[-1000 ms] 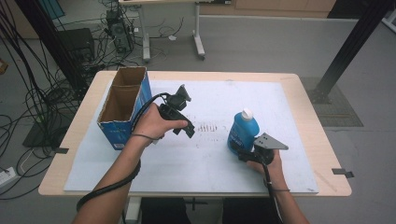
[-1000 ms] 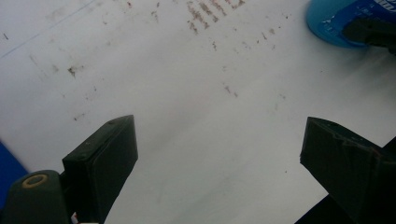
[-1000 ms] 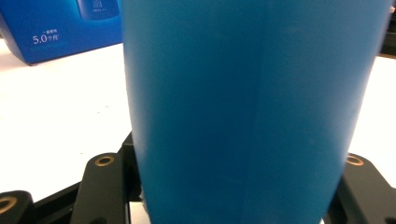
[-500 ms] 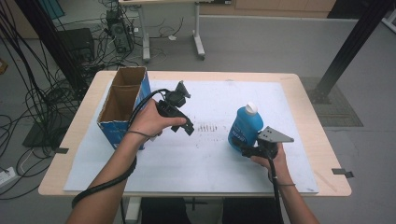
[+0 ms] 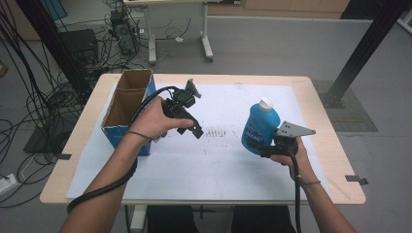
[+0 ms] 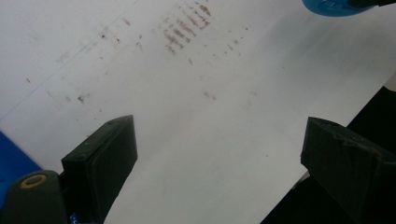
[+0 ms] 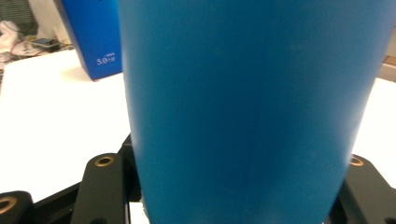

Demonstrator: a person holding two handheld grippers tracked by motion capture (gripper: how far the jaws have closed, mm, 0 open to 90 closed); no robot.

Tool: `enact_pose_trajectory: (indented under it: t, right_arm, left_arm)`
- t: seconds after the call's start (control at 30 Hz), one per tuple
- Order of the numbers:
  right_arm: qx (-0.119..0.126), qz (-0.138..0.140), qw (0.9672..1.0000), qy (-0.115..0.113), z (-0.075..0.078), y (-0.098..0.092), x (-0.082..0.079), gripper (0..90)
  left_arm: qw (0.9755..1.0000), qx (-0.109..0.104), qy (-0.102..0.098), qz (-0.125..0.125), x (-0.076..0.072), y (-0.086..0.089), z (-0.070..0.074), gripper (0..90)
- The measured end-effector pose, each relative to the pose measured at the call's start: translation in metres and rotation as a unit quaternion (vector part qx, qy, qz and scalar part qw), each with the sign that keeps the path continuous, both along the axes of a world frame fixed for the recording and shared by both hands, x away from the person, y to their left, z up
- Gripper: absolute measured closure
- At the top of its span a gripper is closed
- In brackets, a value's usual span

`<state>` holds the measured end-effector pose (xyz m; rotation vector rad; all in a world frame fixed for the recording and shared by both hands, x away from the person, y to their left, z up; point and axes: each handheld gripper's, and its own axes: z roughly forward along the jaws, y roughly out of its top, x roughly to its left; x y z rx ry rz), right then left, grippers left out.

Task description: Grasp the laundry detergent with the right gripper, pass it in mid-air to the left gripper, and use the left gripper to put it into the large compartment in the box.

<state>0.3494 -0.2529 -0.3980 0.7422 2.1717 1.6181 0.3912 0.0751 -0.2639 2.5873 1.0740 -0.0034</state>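
A blue bottle (image 5: 259, 127) with a white cap hangs upright above the white sheet (image 5: 218, 160) at the right, with my right gripper (image 5: 265, 149) shut on its lower body. Seen from the right gripper, the blue bottle (image 7: 247, 107) stands between the two black jaws. My left gripper (image 5: 197, 130) is held over the middle of the sheet, right of an open blue cardboard box (image 5: 127, 109). Its jaws stand wide apart with nothing between them, and its left pad (image 6: 105, 154) hangs over the stained white sheet (image 6: 187, 93).
The blue box (image 7: 95, 37) stands at the sheet's left edge, its top open. Faint brown marks (image 5: 221, 132) lie mid-sheet. The wooden table edge (image 5: 335, 160) shows at the right. Cables and a table leg (image 5: 206, 39) lie on the floor behind.
My right gripper has lifted the blue bottle off the sheet and brought it upright. My left gripper has risen a little and stayed open.
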Motion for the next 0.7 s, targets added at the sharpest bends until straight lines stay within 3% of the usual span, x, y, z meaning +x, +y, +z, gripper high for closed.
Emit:
enact_pose_trajectory:
  t: [0.17, 0.37, 0.47, 0.7]
  right_arm:
    - [0.004, 0.016, 0.9999, -0.003, 0.010, -0.004, 0.003, 40.5]
    - [-0.006, 0.059, 0.9982, -0.001, 0.026, -0.008, 0.004, 40.5]
    - [-0.009, 0.070, 0.9975, 0.001, 0.030, -0.008, 0.003, 40.4]
    - [-0.005, 0.100, 0.9950, -0.003, 0.042, -0.008, 0.001, 40.5]
  left_arm:
    - [0.9998, -0.004, -0.006, -0.016, -0.003, -0.001, 0.011, 11.0]
    - [0.9987, -0.002, -0.020, -0.047, -0.010, -0.005, 0.029, 11.0]
    - [0.9972, -0.004, -0.027, -0.070, -0.013, -0.006, 0.040, 11.0]
    - [0.9947, 0.002, -0.033, -0.097, -0.017, -0.007, 0.053, 11.1]
